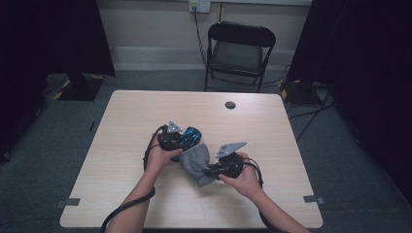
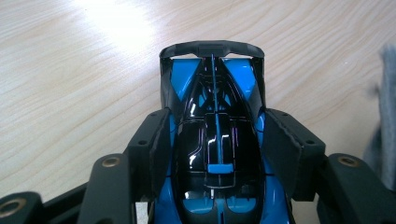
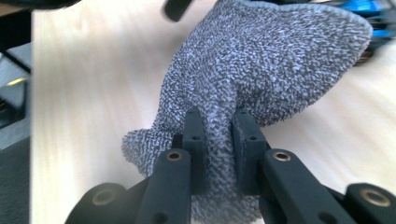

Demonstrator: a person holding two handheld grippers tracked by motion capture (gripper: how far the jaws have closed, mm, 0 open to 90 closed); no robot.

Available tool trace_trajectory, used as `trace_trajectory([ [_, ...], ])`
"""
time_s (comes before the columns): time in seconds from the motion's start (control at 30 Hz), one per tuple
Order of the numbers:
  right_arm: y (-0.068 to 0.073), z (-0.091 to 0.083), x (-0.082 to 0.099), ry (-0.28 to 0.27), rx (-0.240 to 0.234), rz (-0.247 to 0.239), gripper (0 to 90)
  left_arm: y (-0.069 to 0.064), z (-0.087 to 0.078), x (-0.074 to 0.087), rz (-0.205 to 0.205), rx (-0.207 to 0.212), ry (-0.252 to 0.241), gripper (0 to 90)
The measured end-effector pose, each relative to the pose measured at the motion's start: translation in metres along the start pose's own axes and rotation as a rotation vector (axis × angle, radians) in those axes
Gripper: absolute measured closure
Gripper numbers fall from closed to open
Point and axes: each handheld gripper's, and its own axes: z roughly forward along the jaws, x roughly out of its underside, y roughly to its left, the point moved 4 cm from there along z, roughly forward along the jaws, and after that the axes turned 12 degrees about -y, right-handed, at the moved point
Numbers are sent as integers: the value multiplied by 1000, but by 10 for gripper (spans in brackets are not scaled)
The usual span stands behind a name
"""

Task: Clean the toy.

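- My left gripper [image 1: 190, 137] is clamped on a blue-and-black toy car [image 2: 212, 140]: in the left gripper view both pads press the car's flanks, jaws about half open because the body fills the gap, rear wing pointing to 12 o'clock.
- I judge that side grip is there to keep the car steady and its top exposed for the cloth.
- My right gripper [image 1: 212, 171] has its jaws pinched nearly together on a bunched fold of grey knitted cloth [image 3: 261, 70]; in the right gripper view the rest fans out toward 1 o'clock, where the car's blue shows past its edge.
- From the high view the car sits just short of the wooden table's [image 1: 145, 107] centre; the cloth hangs at its 5 o'clock, meeting it.
- Holding the cloth by a small pinch leaves a loose flap, which I judge suits wiping or covering the car.
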Motion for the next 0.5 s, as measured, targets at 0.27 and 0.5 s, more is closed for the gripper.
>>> trace_trajectory([
  [0.27, -35, -20, -1, -13, 100, 39, 777, 0, -1, 1, 9, 2, 1, 427],
  [0.5, -66, -29, -3, -43, 220, 94, 778, 0, -2, 2, 1, 4, -5, 427],
])
